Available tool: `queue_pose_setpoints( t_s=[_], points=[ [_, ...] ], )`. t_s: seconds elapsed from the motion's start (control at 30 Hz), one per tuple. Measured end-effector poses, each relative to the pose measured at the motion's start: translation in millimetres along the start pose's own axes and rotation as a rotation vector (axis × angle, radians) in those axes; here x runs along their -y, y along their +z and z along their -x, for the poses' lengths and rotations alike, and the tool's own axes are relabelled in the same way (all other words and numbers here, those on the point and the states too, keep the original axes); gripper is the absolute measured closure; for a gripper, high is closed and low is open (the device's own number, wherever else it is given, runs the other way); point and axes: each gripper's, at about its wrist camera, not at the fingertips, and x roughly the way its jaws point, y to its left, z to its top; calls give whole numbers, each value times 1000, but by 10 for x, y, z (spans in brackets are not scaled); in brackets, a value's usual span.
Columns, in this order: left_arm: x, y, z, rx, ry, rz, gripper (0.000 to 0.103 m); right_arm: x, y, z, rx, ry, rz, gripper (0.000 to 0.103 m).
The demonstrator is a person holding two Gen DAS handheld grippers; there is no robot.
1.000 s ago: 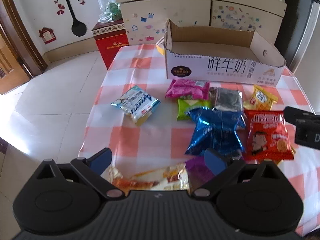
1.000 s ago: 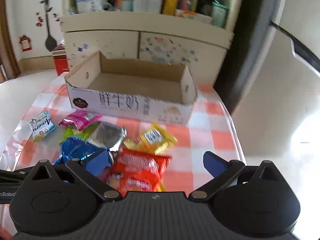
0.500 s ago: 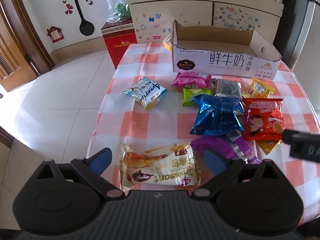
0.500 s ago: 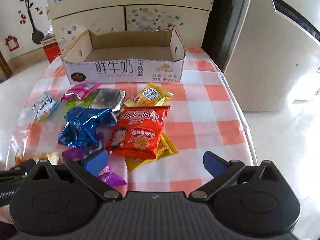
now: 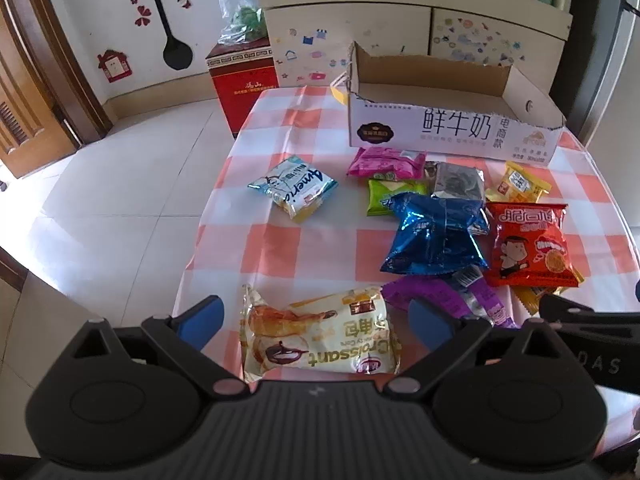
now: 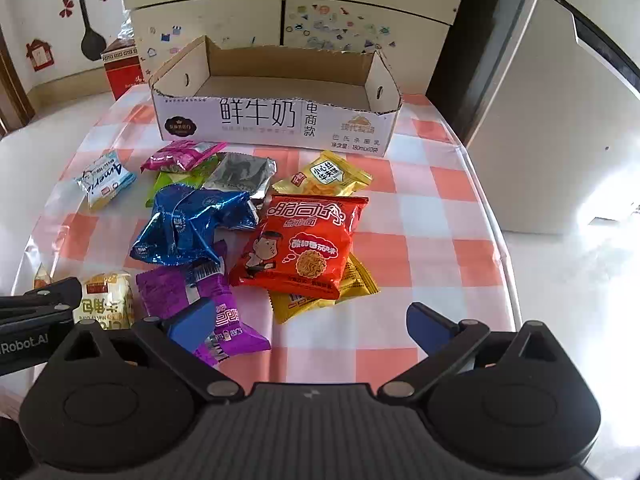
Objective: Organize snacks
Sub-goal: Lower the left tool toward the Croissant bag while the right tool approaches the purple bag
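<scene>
Pulled back and raised since a second ago, both grippers now hovering over a worktop [image 5: 280, 248] with every snack in view and the milk carton box [image 6: 276, 120] unfilled.

Left to right: left gripper [image 5: 316, 320], jaws wide and holding nothing, above the croissant pack [image 5: 320, 340] at the near worktop edge; blue foil bag [image 6: 188, 228], purple pack [image 6: 200, 300] and red noodle bag [image 6: 304, 244] overlapping mid-pile; right gripper [image 6: 308, 326], jaws wide and likewise holding nothing. Likely trouble: slippery foil squirting free, overlapping packs dragged along together, croissant crushed or nudged off the edge.
</scene>
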Motion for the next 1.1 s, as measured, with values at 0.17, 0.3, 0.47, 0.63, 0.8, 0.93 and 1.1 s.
queue_pose_setpoints(
  t_s=[0.17,0.3,0.47,0.63,0.8,0.93,1.1],
  points=[
    [15,-6,-7,-2,6,-4,5,-26,-9,-3,-4,-7,5,0],
    [19,-14,-14,-5,11,-10,5,-30,-14,-24,-11,-7,6,0],
    [17,-20,-21,-7,16,-13,5,-52,-22,-34,-14,-10,9,0],
    [17,-23,-30,-10,20,-14,5,-54,-24,-44,-16,-12,12,0],
    [18,-36,-41,-13,23,-17,5,-70,-29,-50,-18,-17,17,0],
    [24,-41,-47,-13,28,-20,5,-75,-32,-54,-19,-19,19,0],
    [29,-41,-48,-14,30,-22,5,-76,-35,-61,-22,-20,22,0]
  ],
)
